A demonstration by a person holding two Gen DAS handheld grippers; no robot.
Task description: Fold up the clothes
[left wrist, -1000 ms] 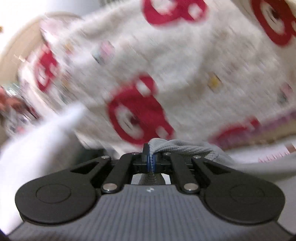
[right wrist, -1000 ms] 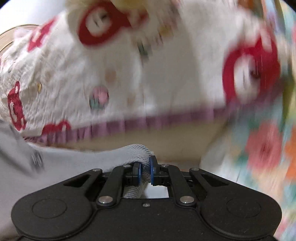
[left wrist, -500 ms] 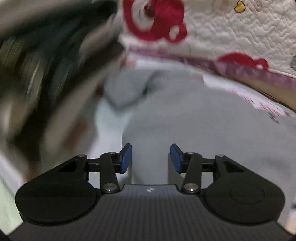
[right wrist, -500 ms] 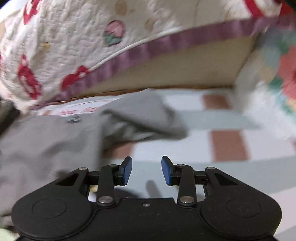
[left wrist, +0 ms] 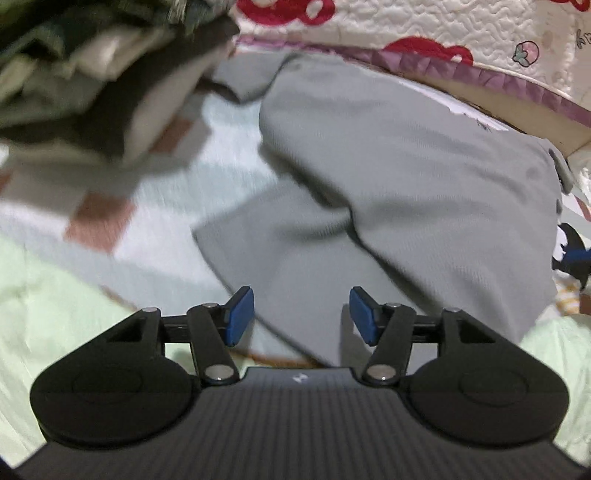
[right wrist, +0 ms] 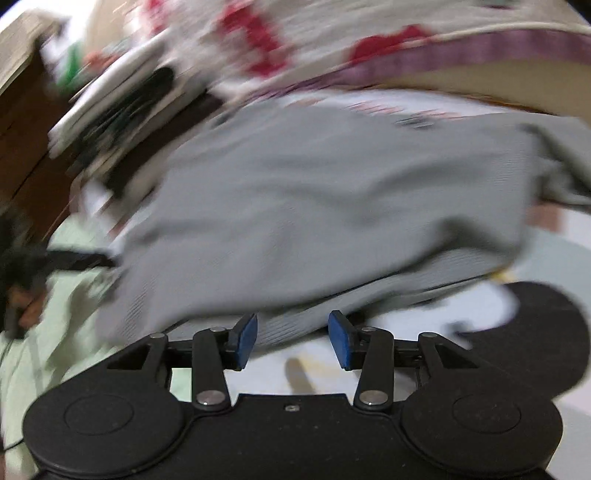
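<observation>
Both your grippers have let go. A second ago each one pinched a grey hem and held it up against the quilt; half a second ago the jaws were already apart; now your left gripper (left wrist: 301, 314) stands spread wide with nothing between its blue pads, and your right gripper (right wrist: 291, 339) is spread and empty too.

The grey garment (left wrist: 424, 177) lies on the bed in front of the quilt (left wrist: 461, 33), no longer lifted. The left view shows one layer lapped over another, with a crease running across and a lower panel sticking out toward you. The right view, blurred, shows the same grey cloth (right wrist: 314, 192) bunched, its near edge just ahead of your pads.

A pile of other clothes (left wrist: 92, 74) sits to the left of it.

Reading: a fold looks laid down, since the upper layer sits over the lower. It is not tidy; edges do not line up and the surface is rumpled. Whether more folds remain, I cannot tell from here.
</observation>
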